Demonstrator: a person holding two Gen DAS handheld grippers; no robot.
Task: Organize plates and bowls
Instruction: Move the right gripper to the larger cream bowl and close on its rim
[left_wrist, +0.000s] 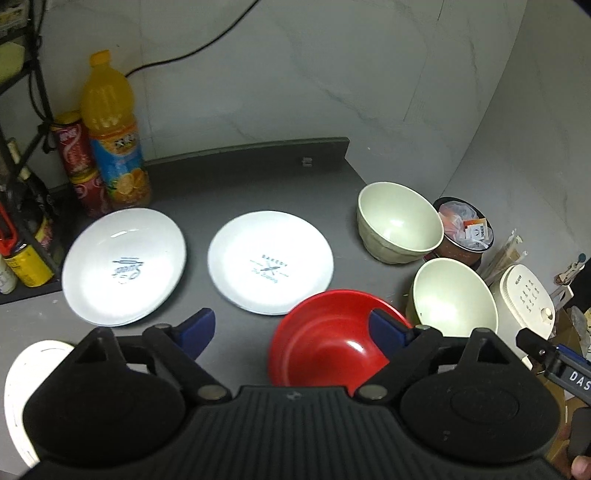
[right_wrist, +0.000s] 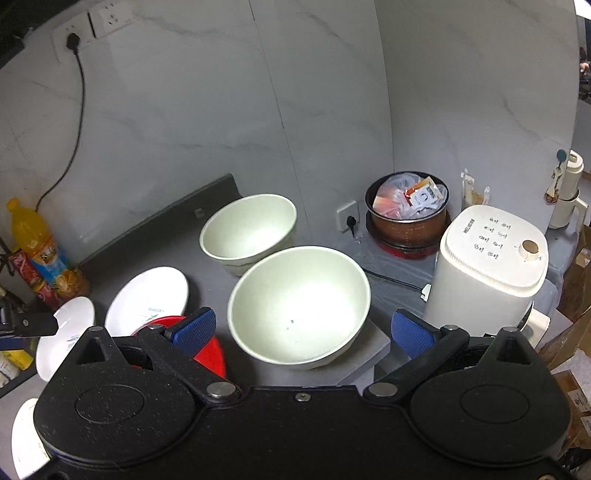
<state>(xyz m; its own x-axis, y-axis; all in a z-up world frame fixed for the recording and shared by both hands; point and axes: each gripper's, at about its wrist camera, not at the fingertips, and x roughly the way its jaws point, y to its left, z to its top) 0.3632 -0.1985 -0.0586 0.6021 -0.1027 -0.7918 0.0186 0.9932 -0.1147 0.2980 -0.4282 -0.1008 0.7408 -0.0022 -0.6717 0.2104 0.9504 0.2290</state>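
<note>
Two glossy white round plates (left_wrist: 123, 266) (left_wrist: 271, 262) lie mid-frame on the matte grey counter (left_wrist: 229, 184); the left gripper (left_wrist: 291, 330), blue pads spread, hovers, perhaps grazing a shiny red bowl (left_wrist: 325, 343). The right gripper (right_wrist: 303, 328) gapes around a cream bowl (right_wrist: 299, 306).

The middle white plate (left_wrist: 270, 262) carries a blue "BAKERY" print over crossed utensils, with a smaller script line beneath that is too blurred to read. The left white plate (left_wrist: 123, 266) has a script word, seen upside down, that looks like "Sweets". "DAS" stands in white letters on the right gripper (left_wrist: 570, 373). The white appliance (right_wrist: 487, 264) bears a small brand word and button labels, all illegible. The orange bottle (left_wrist: 114, 136) label text is unreadable.
</note>
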